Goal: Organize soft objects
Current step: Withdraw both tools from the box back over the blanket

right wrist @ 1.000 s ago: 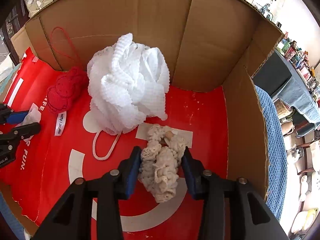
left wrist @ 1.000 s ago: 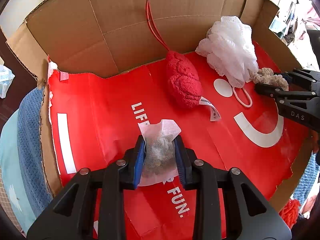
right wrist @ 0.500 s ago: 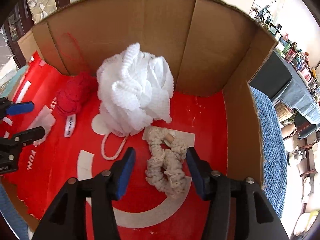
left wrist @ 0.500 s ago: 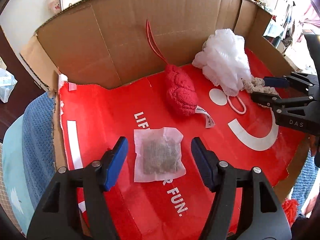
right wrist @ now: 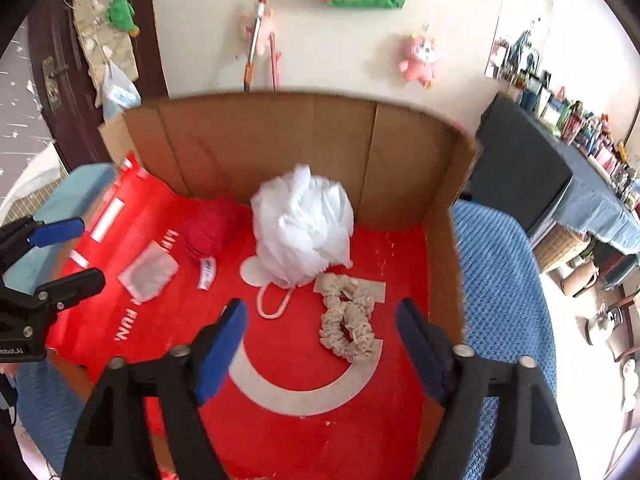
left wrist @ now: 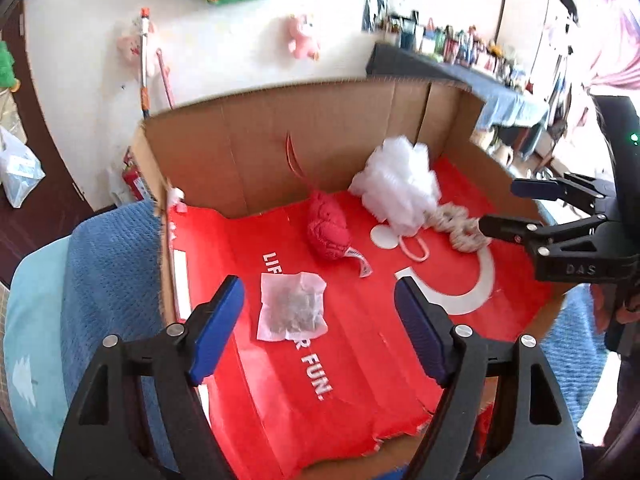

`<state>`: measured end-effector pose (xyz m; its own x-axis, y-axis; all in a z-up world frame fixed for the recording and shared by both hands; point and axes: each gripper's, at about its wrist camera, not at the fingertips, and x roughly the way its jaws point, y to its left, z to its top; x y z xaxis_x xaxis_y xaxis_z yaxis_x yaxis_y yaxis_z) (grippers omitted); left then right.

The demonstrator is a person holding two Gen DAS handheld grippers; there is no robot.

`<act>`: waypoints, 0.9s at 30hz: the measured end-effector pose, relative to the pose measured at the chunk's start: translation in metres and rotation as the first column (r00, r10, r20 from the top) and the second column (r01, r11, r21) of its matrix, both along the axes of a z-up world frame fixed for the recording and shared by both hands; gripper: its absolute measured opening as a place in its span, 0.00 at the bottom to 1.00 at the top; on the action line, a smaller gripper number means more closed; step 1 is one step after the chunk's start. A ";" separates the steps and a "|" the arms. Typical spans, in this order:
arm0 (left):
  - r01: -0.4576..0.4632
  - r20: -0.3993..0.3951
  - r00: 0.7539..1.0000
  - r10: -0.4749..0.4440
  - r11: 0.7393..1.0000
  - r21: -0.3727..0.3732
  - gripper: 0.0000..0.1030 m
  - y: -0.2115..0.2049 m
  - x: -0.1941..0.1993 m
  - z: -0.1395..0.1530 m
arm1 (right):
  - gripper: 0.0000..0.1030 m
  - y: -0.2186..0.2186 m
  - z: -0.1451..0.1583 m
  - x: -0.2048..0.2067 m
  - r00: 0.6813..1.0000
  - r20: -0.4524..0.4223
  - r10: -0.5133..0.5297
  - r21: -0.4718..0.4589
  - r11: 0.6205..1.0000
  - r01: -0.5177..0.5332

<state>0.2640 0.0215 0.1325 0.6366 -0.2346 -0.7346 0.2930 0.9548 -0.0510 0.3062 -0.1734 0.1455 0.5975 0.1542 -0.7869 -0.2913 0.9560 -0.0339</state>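
A cardboard box [left wrist: 248, 160] with a red printed floor holds four soft things. A white mesh sachet [left wrist: 291, 307] lies flat on the red floor, below and between the fingers of my left gripper [left wrist: 318, 300], whose jaws are opening and hold nothing. A cream crocheted scrunchie [right wrist: 349, 318] lies on the floor under my right gripper [right wrist: 320, 318], also opening and clear of it. A red knitted pouch [left wrist: 329, 229] and a white bath pouf [left wrist: 398, 192] rest near the back wall. Each gripper shows in the other's view: the right gripper [left wrist: 510, 206], the left gripper [right wrist: 72, 252].
The box sits on a blue knitted cover [left wrist: 108, 264] over a light-blue surface. Its cardboard walls [right wrist: 444, 264] rise at the back and right. Behind are a white wall with hanging plush toys [right wrist: 418, 58] and a cluttered shelf [right wrist: 576, 128]. A hand [left wrist: 618, 304] grips the right tool.
Both grippers let go, the left of the sachet and the right of the scrunchie, opened wide and rose back from the box floor. Both things now lie loose in the box.
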 end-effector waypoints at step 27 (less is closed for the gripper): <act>-0.137 0.512 0.841 0.175 0.984 -0.110 0.97 -0.006 -0.221 0.033 | 1.00 -0.002 0.052 -0.249 0.850 0.526 -0.019 0.123 0.991 -0.054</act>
